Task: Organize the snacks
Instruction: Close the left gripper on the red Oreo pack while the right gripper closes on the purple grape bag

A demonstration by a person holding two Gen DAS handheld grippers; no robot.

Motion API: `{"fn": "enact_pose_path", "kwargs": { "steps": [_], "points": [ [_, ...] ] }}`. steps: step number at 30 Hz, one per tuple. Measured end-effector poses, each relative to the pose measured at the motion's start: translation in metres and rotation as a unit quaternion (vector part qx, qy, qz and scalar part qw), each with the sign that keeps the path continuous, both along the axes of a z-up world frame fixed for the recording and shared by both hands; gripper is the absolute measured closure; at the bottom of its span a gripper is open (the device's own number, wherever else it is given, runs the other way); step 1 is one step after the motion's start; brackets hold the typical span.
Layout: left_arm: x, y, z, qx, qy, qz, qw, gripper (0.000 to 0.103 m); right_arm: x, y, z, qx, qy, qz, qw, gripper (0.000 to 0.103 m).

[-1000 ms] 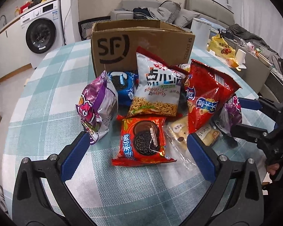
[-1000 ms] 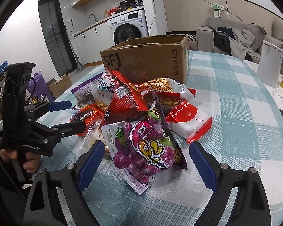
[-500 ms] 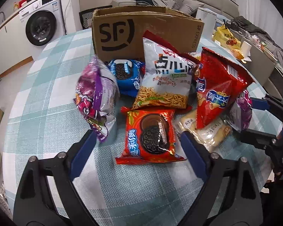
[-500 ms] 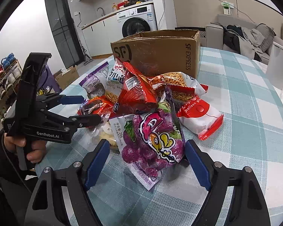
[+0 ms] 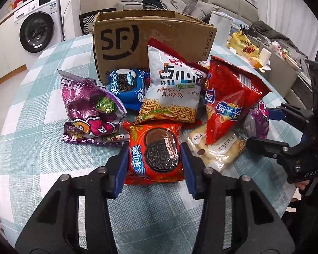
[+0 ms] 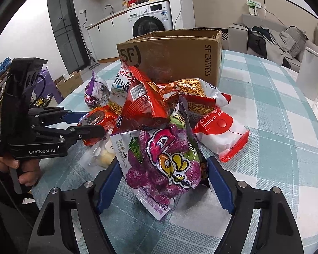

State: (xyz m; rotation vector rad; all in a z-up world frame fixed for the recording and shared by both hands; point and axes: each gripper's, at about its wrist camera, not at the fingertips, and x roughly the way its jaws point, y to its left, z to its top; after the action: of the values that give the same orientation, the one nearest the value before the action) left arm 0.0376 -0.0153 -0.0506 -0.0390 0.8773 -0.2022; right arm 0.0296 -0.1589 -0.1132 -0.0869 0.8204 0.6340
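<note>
Left wrist view: left claw (image 5: 154, 158) is clamped on the red Oreo pack (image 5: 155, 155) lying on the tabletop (image 5: 31, 144); cardboard box (image 5: 150, 38) stands beyond. Right claw (image 6: 164, 182), jaws just closing, straddles the purple gummy bag (image 6: 165, 163) without a clear squeeze.

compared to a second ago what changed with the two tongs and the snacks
The left tongs have just closed onto the red cookie pack; their blue pads now press its sides. The right tongs have been closing around the purple candy bag, which sits between them; firm contact is unclear. Neither pack has been lifted. The cardboard box and the other snacks lie as before.
</note>
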Motion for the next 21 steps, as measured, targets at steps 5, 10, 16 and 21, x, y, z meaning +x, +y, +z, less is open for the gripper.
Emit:
{"fn": "enact_pose_path", "kwargs": {
  "steps": [5,10,16,21],
  "points": [
    [-0.002,0.003,0.000,-0.009,-0.003,-0.001,1.0000,0.062,-0.001,-0.006,0.002,0.014,-0.007,-0.004,1.000,0.042],
    [-0.006,0.006,0.002,-0.017,-0.010,-0.004,0.9998,0.062,-0.003,-0.018,0.006,0.038,-0.008,-0.010,0.999,0.057],
    [-0.010,0.007,0.007,-0.024,-0.017,-0.006,0.9996,0.063,-0.008,-0.017,0.008,0.032,-0.016,-0.005,0.999,0.059],
    [-0.014,0.008,0.014,-0.030,-0.024,-0.008,0.9992,0.063,-0.007,-0.020,0.008,0.040,-0.012,-0.006,0.999,0.059]
  ]
}}
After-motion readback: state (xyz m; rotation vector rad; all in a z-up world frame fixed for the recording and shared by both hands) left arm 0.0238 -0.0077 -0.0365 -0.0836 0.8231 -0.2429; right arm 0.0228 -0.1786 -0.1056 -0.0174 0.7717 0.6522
